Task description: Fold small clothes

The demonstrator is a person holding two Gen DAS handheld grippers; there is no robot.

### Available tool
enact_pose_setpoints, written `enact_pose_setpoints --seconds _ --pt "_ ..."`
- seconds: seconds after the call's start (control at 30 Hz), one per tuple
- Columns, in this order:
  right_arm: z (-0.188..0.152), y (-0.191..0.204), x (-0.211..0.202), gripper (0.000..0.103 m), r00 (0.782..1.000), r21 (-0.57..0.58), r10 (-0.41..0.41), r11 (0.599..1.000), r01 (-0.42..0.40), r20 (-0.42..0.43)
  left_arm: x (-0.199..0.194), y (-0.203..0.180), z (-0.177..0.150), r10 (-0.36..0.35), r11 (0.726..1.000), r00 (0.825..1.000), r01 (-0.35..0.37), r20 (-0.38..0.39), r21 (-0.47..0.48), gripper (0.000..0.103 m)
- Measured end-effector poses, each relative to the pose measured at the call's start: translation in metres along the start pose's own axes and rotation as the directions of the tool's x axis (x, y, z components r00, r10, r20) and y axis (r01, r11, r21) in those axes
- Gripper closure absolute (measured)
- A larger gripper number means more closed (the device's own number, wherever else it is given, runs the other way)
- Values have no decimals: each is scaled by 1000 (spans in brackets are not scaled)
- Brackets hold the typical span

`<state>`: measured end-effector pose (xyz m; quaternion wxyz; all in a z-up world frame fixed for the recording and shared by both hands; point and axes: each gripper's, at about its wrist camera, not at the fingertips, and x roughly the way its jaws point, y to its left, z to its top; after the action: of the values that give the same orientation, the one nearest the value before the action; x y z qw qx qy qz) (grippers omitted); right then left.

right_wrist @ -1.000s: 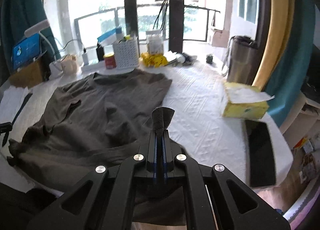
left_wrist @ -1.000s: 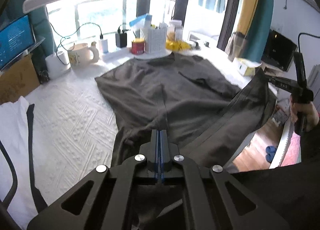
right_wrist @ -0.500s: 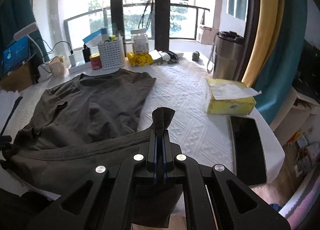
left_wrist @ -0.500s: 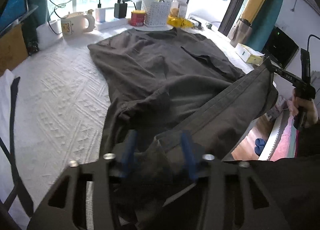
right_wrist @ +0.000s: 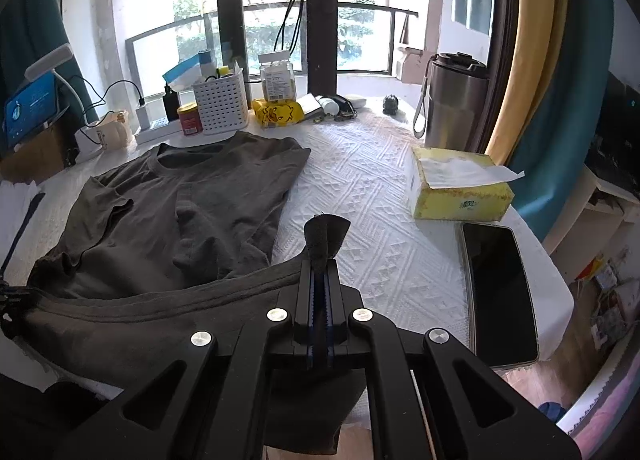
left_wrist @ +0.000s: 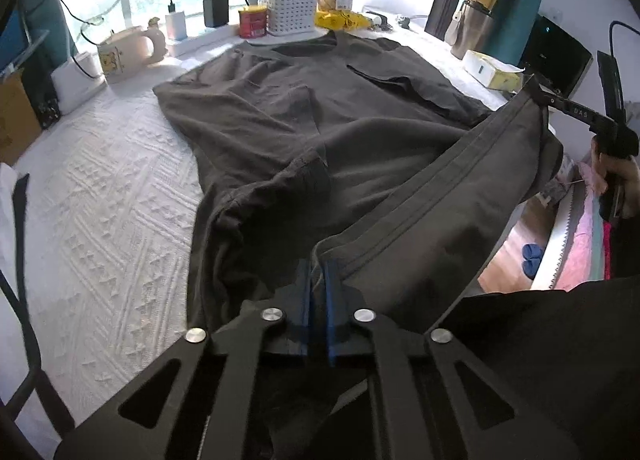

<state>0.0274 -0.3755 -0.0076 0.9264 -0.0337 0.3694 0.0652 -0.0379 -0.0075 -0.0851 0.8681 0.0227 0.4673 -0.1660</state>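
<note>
Both claws — left claw point(left_wrist: 318, 276), right claw point(right_wrist: 320, 272) — pinch the t-shirt point(left_wrist: 320, 116) hem.

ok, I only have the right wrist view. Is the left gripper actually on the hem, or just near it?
Observer: It's on it. In the left wrist view the left gripper has its fingers shut, with the T-shirt hem pinched between the blue pads.
Operator: And how does my right side look from there?
Observer: The right gripper pinches the far hem corner with a hand on its handle. The hem runs straight between the two grippers, lifted off the white tablecloth.
</note>
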Motion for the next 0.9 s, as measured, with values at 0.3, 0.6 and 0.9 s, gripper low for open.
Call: enact_pose_setpoints --seconds 0.3,0.6,0.9 --pt "8 4 -2 98 1000 -29 -17 999 17 14 -35 -5 13 50 999 989 -50 138 -6 99" --pt "23 8 -6 98 999 -48 -27 998 29 37 -56 1 26 84 996 960 -74 268 -47 99" --pt "39 11 -2 98 998 -43 -27 999 29 59 -62 12 49 97 995 940 -82 326 -57 99"
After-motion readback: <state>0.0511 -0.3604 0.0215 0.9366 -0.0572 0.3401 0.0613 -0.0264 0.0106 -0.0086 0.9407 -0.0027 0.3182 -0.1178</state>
